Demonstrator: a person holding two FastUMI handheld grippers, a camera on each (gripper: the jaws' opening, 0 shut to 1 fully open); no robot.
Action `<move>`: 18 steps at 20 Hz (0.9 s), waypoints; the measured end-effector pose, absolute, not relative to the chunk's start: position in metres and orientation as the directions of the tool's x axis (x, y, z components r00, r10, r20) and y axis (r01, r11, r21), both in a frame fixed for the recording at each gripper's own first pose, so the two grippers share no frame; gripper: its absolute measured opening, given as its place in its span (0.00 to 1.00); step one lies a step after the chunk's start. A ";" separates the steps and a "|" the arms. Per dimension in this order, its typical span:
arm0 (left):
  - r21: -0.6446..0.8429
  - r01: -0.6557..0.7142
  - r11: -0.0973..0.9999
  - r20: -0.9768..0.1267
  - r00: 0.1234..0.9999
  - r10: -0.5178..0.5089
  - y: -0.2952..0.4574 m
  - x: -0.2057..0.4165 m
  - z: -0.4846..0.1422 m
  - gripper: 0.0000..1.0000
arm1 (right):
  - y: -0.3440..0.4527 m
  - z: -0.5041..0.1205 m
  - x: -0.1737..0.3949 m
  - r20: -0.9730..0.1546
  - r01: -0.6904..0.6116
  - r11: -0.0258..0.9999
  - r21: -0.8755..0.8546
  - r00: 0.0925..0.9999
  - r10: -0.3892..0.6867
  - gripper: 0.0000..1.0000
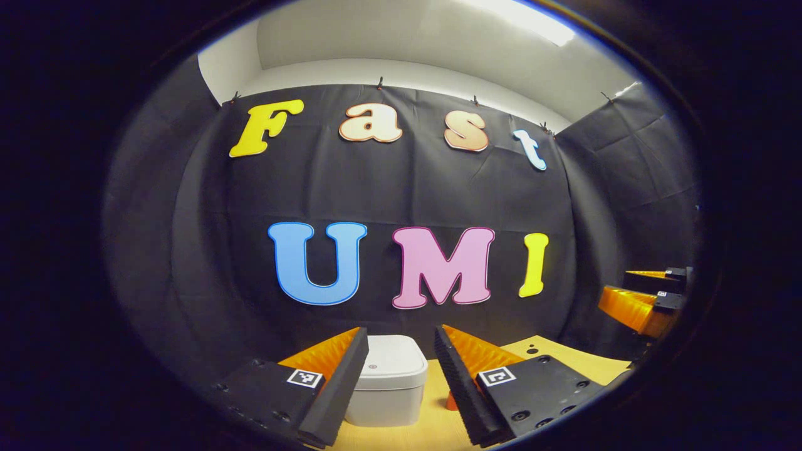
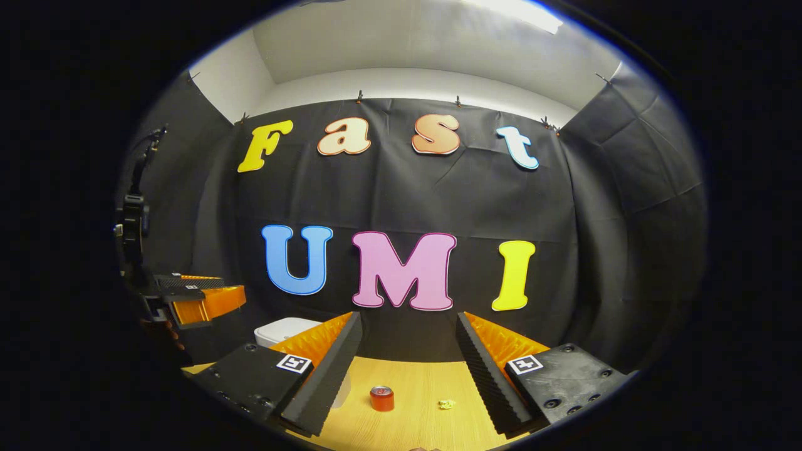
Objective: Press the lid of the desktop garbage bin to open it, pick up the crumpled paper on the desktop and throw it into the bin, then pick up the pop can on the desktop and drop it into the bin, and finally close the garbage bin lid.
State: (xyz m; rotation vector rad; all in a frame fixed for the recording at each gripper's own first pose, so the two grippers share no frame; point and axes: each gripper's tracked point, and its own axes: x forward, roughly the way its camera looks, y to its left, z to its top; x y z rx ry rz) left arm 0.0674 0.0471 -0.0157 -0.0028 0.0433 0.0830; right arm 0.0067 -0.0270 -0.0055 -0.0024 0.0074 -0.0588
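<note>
Fingers (image 1: 356, 376) spread and empty, bin (image 1: 387, 379) lid closed just ahead between them; first step: lower and press lid.

Recording booth: black cloth walls (image 1: 401, 200), wooden desktop (image 2: 413, 382).

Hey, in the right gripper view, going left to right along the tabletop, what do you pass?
Left gripper at the far left → white garbage bin, lid closed → pop can, standing upright → crumpled paper.
</note>
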 end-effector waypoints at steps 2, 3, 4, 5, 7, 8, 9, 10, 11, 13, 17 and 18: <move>0.007 -0.088 0.996 -0.068 0.994 0.089 0.055 0.082 -0.026 0.70 | -0.031 -0.010 0.010 -0.016 0.062 0.998 -0.001 0.998 -0.062 0.97; -0.004 -0.095 0.995 -0.080 0.992 0.095 0.060 0.091 -0.031 0.61 | -0.033 -0.012 0.011 -0.021 0.064 0.998 0.000 0.998 -0.064 0.98; -0.020 -0.107 0.994 -0.097 0.990 0.105 0.064 0.099 -0.040 0.57 | -0.036 -0.015 0.012 -0.026 0.068 0.998 0.000 0.997 -0.068 0.97; -0.029 -0.118 0.993 -0.114 0.987 0.114 0.068 0.108 -0.048 0.49 | -0.040 -0.020 0.015 -0.035 0.071 0.997 0.003 0.997 -0.071 0.98; -0.004 -0.153 0.988 -0.155 0.976 0.151 0.083 0.128 -0.070 0.36 | -0.048 -0.032 0.019 -0.063 0.075 0.997 0.009 0.995 -0.075 0.97; 0.006 -0.158 0.987 -0.180 0.971 0.157 0.085 0.138 -0.080 0.33 | -0.052 -0.036 0.021 -0.074 0.080 0.997 0.013 0.994 -0.078 0.97; 0.018 -0.161 0.987 -0.198 0.967 0.161 0.087 0.146 -0.089 0.33 | -0.056 -0.041 0.024 -0.085 0.084 0.996 0.019 0.993 -0.082 0.97; 0.035 -0.175 0.984 -0.209 0.961 0.179 0.095 0.155 -0.096 0.28 | -0.060 -0.045 0.026 -0.094 0.088 0.996 0.025 0.992 -0.085 0.97; 0.044 -0.181 0.982 -0.225 0.956 0.187 0.100 0.163 -0.106 0.22 | -0.064 -0.049 0.029 -0.103 0.092 0.995 0.029 0.991 -0.089 0.97; 0.045 -0.188 0.981 -0.263 0.945 0.194 0.105 0.181 -0.124 0.12 | -0.072 -0.059 0.032 -0.122 0.099 0.995 0.033 0.988 -0.094 0.97; 0.048 -0.210 0.976 -0.372 0.903 0.213 0.109 0.199 -0.168 0.06 | -0.085 -0.074 0.040 -0.141 0.104 0.995 -0.008 0.985 -0.104 0.97; 0.019 -0.205 0.979 -0.385 0.902 0.196 0.106 0.202 -0.173 0.06 | -0.086 -0.076 0.041 -0.145 0.106 0.994 0.001 0.984 -0.105 0.97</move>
